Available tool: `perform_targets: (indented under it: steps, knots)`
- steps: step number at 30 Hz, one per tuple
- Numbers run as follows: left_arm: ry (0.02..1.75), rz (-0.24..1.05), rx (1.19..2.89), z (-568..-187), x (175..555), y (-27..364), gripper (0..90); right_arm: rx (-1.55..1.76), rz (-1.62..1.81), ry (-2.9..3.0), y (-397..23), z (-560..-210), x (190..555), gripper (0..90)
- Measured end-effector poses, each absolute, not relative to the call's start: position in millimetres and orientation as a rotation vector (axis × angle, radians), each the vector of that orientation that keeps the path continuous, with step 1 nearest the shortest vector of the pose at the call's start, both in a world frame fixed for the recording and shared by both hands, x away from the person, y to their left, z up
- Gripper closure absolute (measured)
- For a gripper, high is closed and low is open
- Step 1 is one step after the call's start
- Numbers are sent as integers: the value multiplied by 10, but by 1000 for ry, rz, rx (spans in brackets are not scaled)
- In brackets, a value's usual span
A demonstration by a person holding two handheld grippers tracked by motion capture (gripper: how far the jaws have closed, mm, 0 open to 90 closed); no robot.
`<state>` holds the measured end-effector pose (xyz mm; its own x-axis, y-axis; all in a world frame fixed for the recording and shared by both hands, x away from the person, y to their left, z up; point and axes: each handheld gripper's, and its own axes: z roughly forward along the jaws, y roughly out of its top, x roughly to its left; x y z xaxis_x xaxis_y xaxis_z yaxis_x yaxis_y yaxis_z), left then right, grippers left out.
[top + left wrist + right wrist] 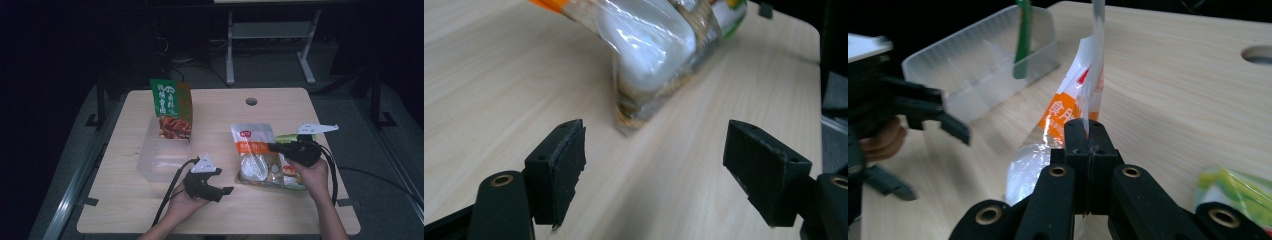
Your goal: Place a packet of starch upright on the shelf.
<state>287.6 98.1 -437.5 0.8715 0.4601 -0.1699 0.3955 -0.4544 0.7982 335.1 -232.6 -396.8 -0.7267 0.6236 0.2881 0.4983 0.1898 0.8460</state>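
Note:
An orange-and-white food bag with a clear lower half lies at the table's right. My right gripper is shut on its edge. In the right gripper view the shut jaws pinch the bag, whose thin edge rises straight up from them. My left gripper stands open near the front middle, pointing at the bag's lower end with nothing between its jaws. In the left gripper view the gripper faces the clear part of the bag, a short way ahead on the wood.
A clear plastic bin stands left of centre, with a green-and-red bag upright at its far end. A green packet lies beside the held bag on the right. The table has a round hole near its far edge.

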Motion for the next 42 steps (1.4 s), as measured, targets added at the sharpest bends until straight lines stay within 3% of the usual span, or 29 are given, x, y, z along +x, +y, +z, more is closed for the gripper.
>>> perform_targets:
  steps: [9,16,19,21,25,30,39,42]
  knots:
    - [680,-2,2034,-4333,3113,757,269,929,1609,2341,-2208,-3831,3125,898]
    - [737,-92,2006,-4377,3291,659,370,862,1632,2357,-2206,-3806,3087,899]
    - [730,-168,1976,-4401,3355,640,473,823,1646,2359,-2171,-3793,3071,899]
    - [751,-256,1933,-4427,3394,644,573,816,1646,2366,-2142,-3782,3065,899]
    - [764,-276,1925,-4437,3423,700,815,813,1645,2367,-2141,-3782,3063,899]
    - [748,-161,1965,-4359,3357,706,890,823,1636,2363,-2153,-3800,3071,899]
    - [703,16,2059,-4277,3249,746,896,836,1629,2425,-2129,-3926,3125,865]
    - [705,16,2052,-4270,3244,767,897,853,1642,2442,-2104,-3972,3146,835]
